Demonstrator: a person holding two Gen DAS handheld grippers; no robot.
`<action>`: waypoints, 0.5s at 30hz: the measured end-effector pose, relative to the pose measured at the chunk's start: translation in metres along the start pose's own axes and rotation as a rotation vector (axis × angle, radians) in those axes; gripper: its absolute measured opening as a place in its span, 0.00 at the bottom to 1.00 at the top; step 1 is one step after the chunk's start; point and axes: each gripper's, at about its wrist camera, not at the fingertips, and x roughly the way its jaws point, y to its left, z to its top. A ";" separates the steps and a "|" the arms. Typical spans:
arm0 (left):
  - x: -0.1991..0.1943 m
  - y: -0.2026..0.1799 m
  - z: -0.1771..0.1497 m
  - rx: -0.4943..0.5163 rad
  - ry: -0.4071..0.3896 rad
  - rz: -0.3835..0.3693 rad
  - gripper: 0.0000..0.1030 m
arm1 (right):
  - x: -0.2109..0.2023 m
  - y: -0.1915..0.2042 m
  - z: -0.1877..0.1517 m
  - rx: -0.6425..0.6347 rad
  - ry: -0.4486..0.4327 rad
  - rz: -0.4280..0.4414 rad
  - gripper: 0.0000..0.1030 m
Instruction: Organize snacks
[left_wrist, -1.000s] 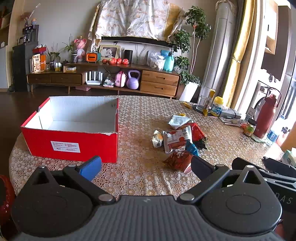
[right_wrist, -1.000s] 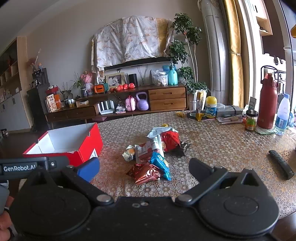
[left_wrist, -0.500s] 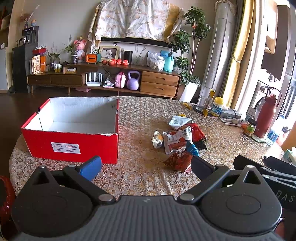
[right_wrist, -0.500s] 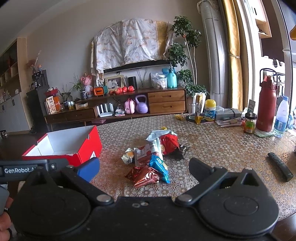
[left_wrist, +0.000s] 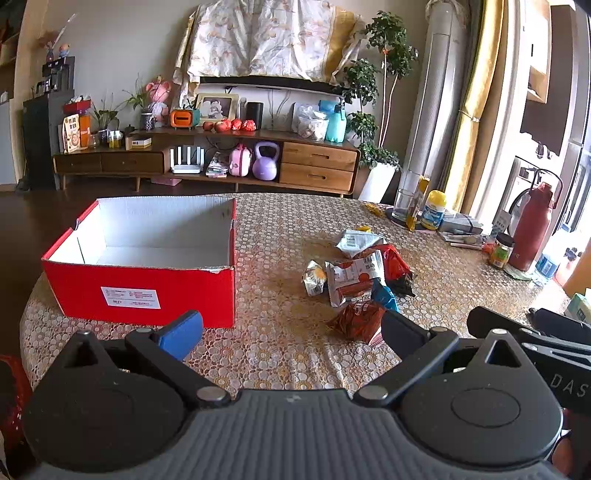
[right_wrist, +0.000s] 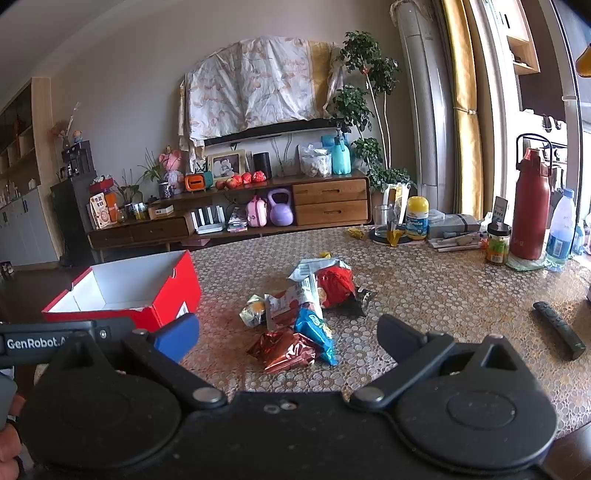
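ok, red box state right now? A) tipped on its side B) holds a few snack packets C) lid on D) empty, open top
D: the red box stands upright with its top open and only its bare white inside showing, while the snack packets lie in a pile on the table beside it.

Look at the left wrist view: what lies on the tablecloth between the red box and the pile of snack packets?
Nothing: between the red box and the snack packets only bare patterned tablecloth shows in the left wrist view.
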 end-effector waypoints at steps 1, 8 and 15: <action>0.000 0.000 0.001 0.006 -0.001 0.000 1.00 | 0.001 0.000 0.000 -0.001 0.001 0.000 1.00; 0.013 -0.001 0.006 0.047 -0.008 -0.023 1.00 | 0.016 -0.011 0.006 0.012 0.025 -0.004 1.00; 0.048 -0.017 0.008 0.125 0.015 -0.092 1.00 | 0.058 -0.036 0.007 0.030 0.117 -0.026 0.97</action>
